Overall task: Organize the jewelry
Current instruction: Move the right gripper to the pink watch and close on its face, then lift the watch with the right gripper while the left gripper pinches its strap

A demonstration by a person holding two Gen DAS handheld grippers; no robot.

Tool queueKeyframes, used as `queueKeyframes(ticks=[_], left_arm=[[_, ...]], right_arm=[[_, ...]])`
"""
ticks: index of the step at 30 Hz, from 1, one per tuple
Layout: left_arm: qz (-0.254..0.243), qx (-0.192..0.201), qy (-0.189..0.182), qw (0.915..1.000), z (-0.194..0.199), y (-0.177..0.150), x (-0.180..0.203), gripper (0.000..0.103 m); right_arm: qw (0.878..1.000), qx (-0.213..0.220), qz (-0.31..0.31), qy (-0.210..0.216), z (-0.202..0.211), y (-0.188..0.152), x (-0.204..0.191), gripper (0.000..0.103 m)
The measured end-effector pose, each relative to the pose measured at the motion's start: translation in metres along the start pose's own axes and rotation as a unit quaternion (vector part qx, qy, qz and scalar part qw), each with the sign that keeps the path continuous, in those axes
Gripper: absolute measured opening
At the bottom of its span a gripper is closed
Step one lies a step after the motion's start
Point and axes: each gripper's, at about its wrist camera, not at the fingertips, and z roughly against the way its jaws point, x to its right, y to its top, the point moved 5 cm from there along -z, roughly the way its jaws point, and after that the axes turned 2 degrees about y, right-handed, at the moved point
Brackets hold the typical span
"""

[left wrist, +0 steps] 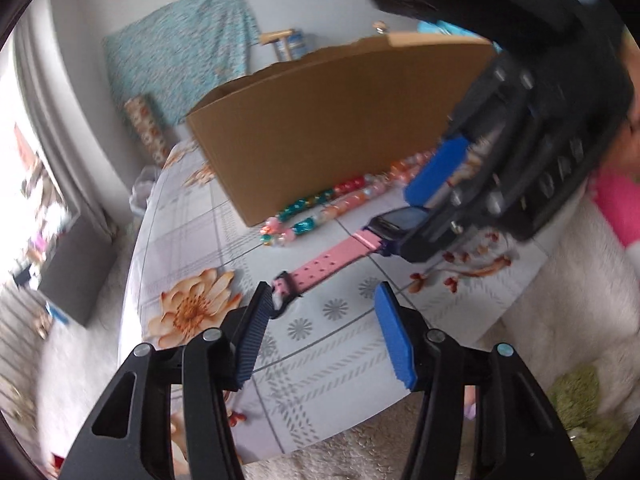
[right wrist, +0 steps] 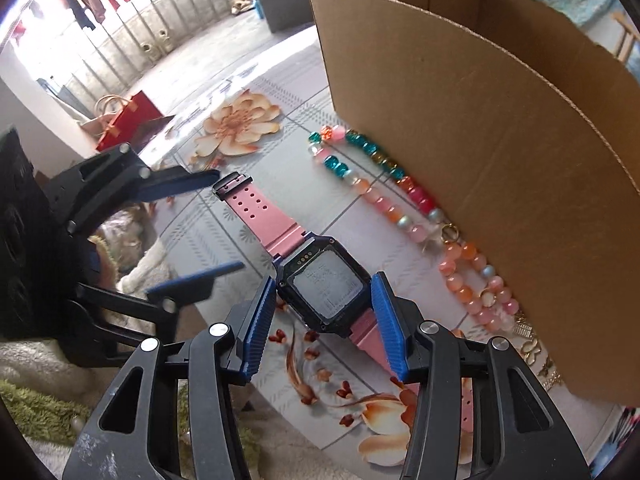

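Note:
A pink-strapped watch (right wrist: 320,284) with a dark square case lies on the flowered tablecloth (right wrist: 208,240). My right gripper (right wrist: 324,292) stands around the case, its blue pads at both sides, seemingly touching it. In the left wrist view the watch (left wrist: 332,260) stretches toward my left gripper (left wrist: 320,308), which is open with the strap's buckle end by its left pad. The right gripper (left wrist: 424,204) shows there over the case. The left gripper (right wrist: 216,224) also shows open in the right wrist view. A bead necklace (right wrist: 384,196) lies along the cardboard box (right wrist: 500,140).
The open cardboard box (left wrist: 332,128) stands on the table behind the beads (left wrist: 340,200). Gold jewelry (right wrist: 536,356) lies by the box's near corner. The table's front edge (left wrist: 360,428) is close, with white fluffy rug below. A red bag (right wrist: 128,120) sits beyond the far edge.

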Motion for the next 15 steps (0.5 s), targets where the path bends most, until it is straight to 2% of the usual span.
queueKeyframes(ticks=[3,15], left_arm=[[-0.040,-0.006,0.020,0.9990,-0.004,0.000,0.006,0.052],[-0.109,-0.008,0.024,0.9937,-0.015,0.010,0.018,0.052]], right_arm=[[1.000,-0.009,0.001,0.018,-0.001,0.000,0.003,0.046],[0.998,-0.041,0.046,0.034,0.006,-0.004,0.007,0.046]])
